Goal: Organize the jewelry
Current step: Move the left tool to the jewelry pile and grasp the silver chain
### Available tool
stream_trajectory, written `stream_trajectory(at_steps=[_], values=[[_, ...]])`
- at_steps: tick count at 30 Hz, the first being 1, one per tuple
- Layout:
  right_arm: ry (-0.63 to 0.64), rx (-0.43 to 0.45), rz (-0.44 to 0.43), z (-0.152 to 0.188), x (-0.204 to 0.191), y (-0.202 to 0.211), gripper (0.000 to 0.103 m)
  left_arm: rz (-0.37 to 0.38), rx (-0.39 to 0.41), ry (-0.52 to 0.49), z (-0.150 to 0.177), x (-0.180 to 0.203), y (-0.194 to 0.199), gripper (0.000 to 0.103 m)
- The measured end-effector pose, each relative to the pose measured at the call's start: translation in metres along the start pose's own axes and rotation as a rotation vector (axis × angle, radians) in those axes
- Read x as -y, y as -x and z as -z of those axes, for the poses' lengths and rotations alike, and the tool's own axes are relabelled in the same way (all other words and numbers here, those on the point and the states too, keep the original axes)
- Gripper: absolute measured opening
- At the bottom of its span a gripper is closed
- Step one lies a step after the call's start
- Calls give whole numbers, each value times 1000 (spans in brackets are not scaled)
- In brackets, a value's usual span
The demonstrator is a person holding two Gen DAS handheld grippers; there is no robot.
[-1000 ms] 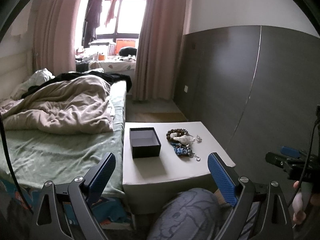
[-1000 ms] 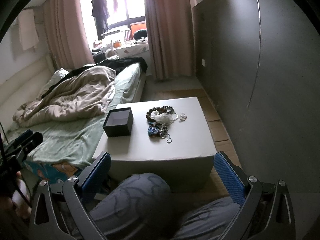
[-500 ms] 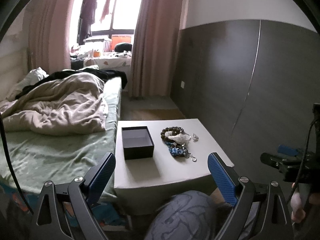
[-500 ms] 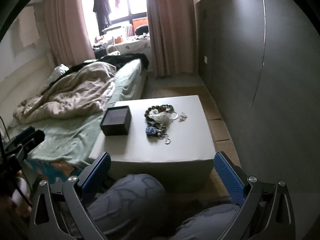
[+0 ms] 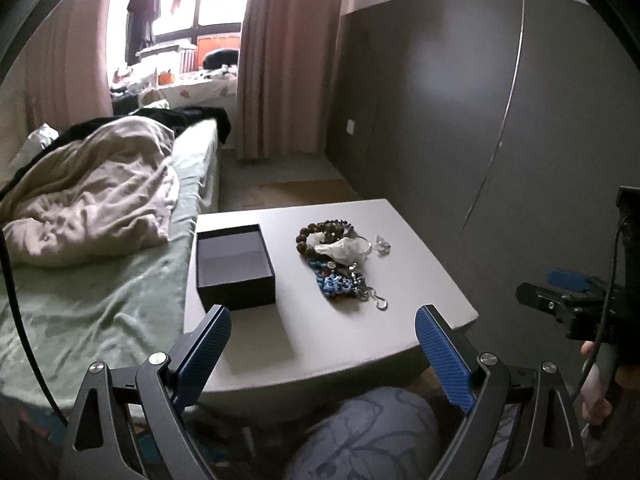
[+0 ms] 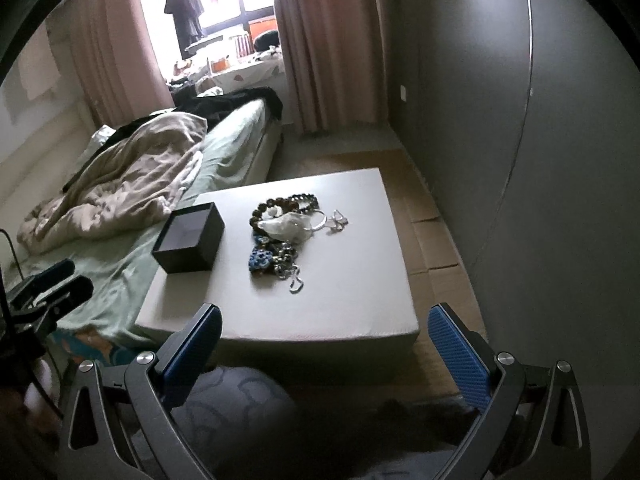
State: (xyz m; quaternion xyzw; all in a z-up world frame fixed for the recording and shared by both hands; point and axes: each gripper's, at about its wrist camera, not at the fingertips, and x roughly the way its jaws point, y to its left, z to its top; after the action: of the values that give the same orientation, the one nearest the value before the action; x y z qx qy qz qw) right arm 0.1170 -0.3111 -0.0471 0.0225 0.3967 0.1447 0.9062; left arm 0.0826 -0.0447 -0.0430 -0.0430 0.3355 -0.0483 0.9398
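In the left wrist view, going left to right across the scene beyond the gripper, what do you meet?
Rumpled beige blanket on the bed → open black box on the table → pile of jewelry → dark grey wall panel → right gripper at the edge of the picture.
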Motion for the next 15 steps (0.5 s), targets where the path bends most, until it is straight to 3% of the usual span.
stream_trajectory(at_steps=[11,15], values=[[-8,-108,-59,-23,13,-79,101,-7,-89,72,-7,-15,-59,93],[-44,-125,-91,-37,20,-99,101,-14,-95,55,-15,-14,-74,93]])
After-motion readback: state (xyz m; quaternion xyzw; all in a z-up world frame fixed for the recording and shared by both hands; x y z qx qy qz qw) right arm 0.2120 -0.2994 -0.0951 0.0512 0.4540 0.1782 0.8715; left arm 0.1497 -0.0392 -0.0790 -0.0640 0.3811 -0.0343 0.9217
